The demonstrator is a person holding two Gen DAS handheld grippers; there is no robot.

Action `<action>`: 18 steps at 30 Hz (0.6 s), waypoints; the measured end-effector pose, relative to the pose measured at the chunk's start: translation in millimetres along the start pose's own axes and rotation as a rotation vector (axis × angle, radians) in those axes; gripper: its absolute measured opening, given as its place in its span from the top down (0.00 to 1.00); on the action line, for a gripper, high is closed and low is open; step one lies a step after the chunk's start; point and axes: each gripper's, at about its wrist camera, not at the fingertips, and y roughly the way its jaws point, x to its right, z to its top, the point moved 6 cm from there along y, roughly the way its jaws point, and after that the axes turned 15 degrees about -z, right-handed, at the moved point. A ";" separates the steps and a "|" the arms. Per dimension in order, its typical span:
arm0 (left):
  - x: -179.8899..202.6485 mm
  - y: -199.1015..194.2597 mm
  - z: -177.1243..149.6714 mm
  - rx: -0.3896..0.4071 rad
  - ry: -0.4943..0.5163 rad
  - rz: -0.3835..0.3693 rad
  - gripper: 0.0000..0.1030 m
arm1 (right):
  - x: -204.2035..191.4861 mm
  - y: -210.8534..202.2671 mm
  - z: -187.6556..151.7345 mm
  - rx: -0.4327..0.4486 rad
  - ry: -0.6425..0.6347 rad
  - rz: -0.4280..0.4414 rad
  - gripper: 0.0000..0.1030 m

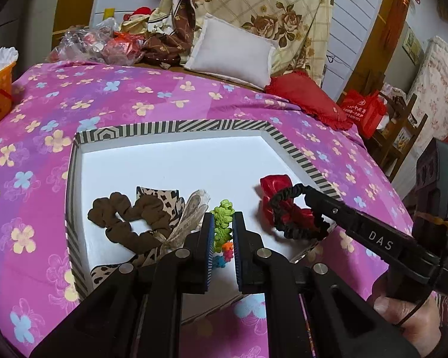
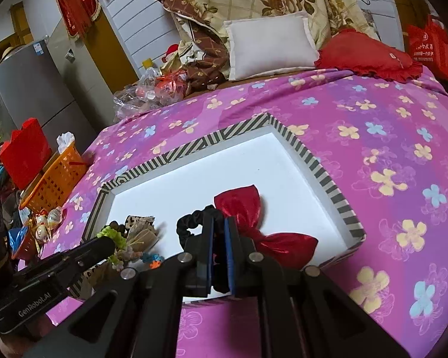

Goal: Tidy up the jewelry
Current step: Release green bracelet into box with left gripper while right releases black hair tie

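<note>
L gripper (image 1: 223,232) pinches green scrunchie (image 1: 222,220) inside striped tray (image 1: 295,149); R gripper (image 2: 219,238) pinches black scrunchie (image 2: 191,222) by tray's red bow (image 2: 242,205).

A white pillow (image 1: 233,52) and red cushion (image 1: 307,97) lie on the floral bedspread (image 1: 134,101) — orange basket (image 2: 55,176) alongside.

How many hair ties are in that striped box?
5: brown scrunchie and leopard bow left, green one in left claw, red bow and black scrunchie right. Others may hide.
</note>
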 end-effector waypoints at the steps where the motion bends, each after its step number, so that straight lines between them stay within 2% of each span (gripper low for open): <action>1: 0.3 0.6 -1.0 -0.004 0.003 0.006 0.91 | -0.5 -0.4 -0.1 0.000 0.000 0.000 0.93; 4: -1.2 3.9 -3.7 -0.023 0.001 0.026 0.91 | -1.8 0.2 -1.1 -0.002 -0.012 -0.006 0.93; 13: -5.1 11.7 -13.4 -0.071 0.049 0.159 0.91 | -4.1 9.4 -7.8 -0.031 -0.040 -0.017 0.93; 18: -9.3 13.1 -15.5 -0.085 0.047 0.175 0.91 | -6.9 13.4 -11.6 -0.044 -0.063 -0.026 0.93</action>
